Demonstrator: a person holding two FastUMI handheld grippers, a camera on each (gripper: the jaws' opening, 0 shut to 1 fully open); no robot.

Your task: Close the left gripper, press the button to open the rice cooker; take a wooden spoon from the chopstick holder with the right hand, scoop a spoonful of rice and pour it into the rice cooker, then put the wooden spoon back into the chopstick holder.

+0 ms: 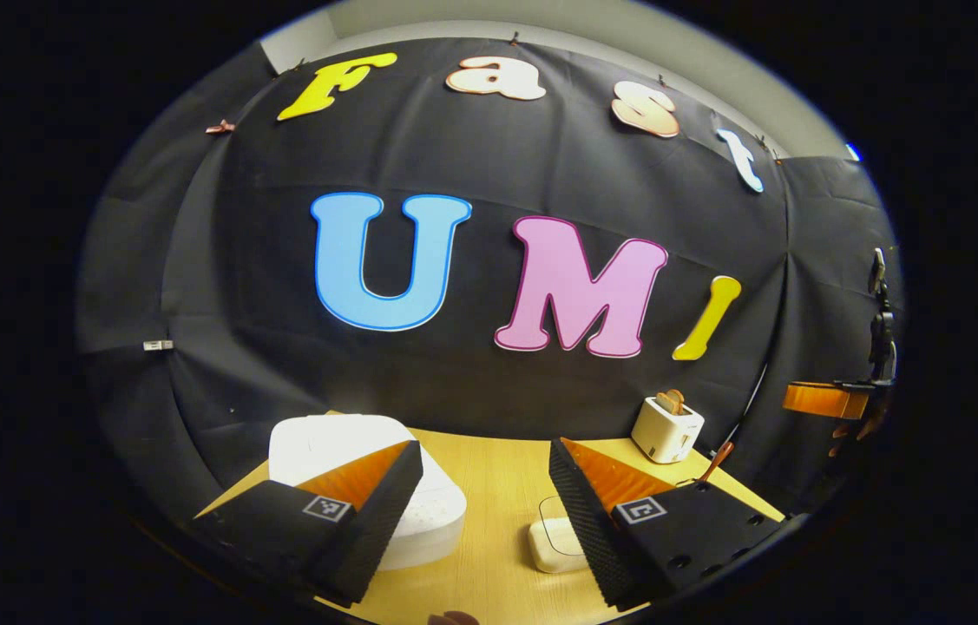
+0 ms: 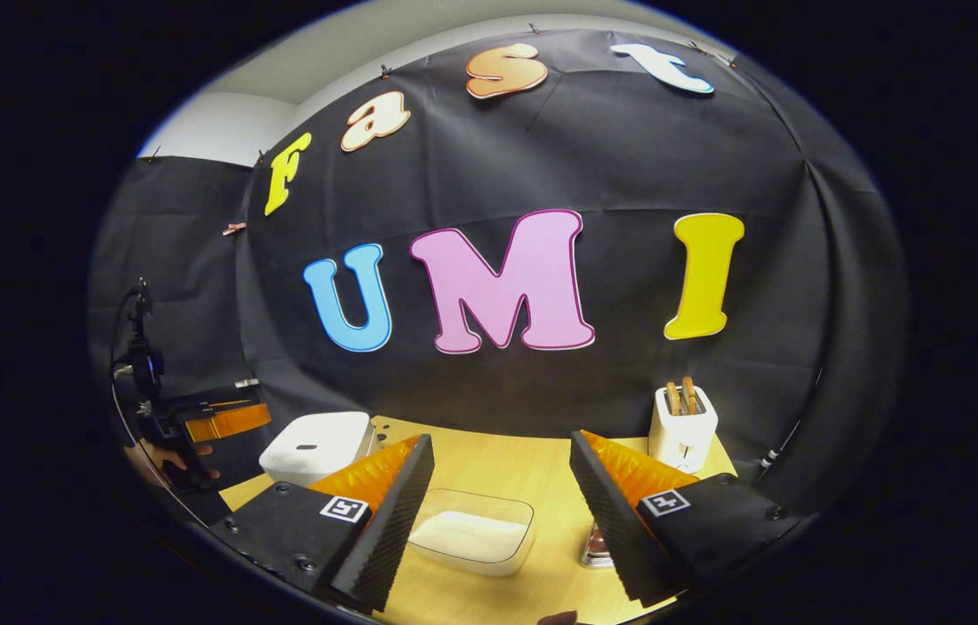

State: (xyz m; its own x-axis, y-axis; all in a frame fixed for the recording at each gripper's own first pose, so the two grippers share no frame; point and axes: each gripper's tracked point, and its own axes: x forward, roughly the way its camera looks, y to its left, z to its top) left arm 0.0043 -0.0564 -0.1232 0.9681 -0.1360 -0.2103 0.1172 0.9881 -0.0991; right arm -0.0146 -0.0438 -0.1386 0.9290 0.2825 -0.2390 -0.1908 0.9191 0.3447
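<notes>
Your left gripper [image 1: 480, 486] hovers above the table [image 1: 497, 469] with its jaws spread wide, nothing between them. The rice cooker [image 1: 341, 451], lid down, lies just ahead and to the gripper's left, partly behind the left finger, so this hand is the nearer one. Close the jaws first. Your right gripper [image 2: 502, 486] is also spread wide, poised over the rice container [image 2: 471, 529].
</notes>
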